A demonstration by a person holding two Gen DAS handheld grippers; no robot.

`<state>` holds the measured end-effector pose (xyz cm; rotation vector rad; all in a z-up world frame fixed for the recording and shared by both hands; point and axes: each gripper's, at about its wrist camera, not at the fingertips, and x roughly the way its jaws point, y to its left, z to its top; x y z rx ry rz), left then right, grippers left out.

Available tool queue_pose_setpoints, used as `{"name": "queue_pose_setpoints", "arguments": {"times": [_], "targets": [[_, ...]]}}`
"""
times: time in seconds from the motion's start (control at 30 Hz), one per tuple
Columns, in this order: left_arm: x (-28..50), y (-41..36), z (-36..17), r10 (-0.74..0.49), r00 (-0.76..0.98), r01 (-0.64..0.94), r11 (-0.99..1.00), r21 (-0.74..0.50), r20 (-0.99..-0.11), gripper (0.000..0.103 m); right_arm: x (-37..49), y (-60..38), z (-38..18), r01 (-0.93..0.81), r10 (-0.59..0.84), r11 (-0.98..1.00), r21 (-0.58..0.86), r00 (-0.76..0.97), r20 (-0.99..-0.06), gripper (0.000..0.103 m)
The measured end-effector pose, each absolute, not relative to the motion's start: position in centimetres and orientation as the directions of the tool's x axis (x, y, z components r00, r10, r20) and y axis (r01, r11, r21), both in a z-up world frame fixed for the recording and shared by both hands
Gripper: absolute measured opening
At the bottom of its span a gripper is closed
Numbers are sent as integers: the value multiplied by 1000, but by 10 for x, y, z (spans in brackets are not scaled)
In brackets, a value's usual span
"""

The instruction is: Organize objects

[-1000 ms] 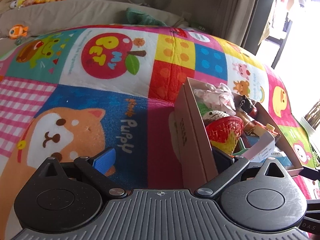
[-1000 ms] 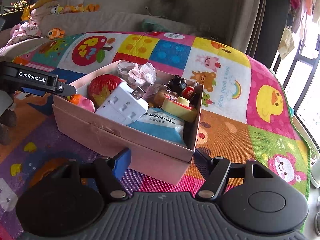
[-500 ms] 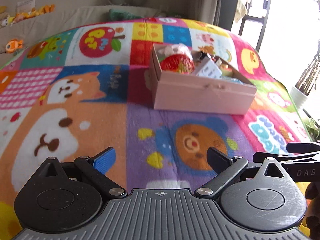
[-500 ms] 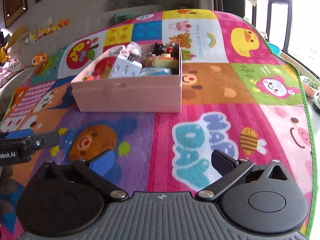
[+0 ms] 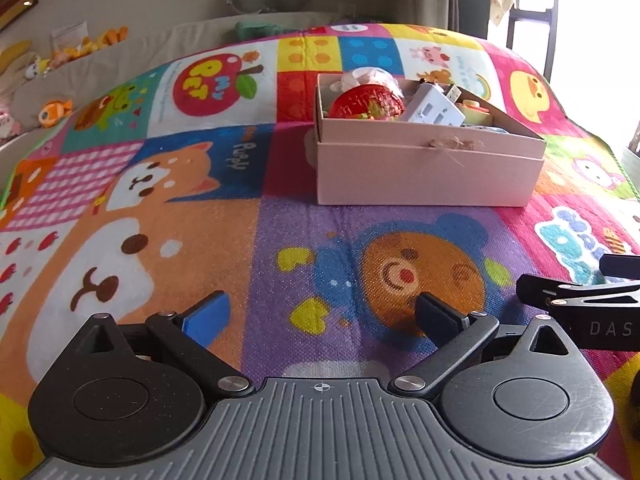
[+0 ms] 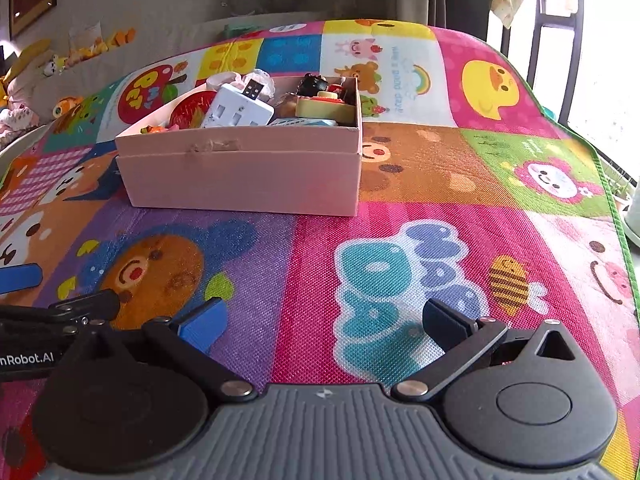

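A pink cardboard box point(image 5: 428, 176) stands on the colourful play mat, also in the right wrist view point(image 6: 244, 180). It holds several small things: a red strawberry-like ball point(image 5: 366, 102), a white power adapter point(image 6: 236, 110), a yellow toy point(image 6: 324, 106) and a black figure point(image 6: 312, 82). My left gripper point(image 5: 320, 314) is open and empty, low over the mat, well in front of the box. My right gripper point(image 6: 324, 318) is open and empty, also in front of the box, beside the left one.
The play mat point(image 6: 440, 160) covers the surface. Its green edge point(image 6: 612, 200) drops off at the right. Soft toys point(image 5: 56, 110) lie along a beige cushion at the far left. A window and a chair point(image 5: 524, 8) are at the back right.
Both grippers have pulled back from the box, which they flanked a second ago. It now stands apart from them on the mat. Both grippers stay open.
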<state>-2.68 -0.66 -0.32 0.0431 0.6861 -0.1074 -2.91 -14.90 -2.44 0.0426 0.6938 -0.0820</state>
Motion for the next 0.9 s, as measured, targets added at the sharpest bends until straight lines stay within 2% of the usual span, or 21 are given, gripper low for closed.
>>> {"name": "queue_pose_setpoints", "arguments": {"times": [0.9], "targets": [[-26,-9,-3,-77,769,110,994,13,-634,102,-27,-151,-25,85,-57,996,14,767,-639,103]]}}
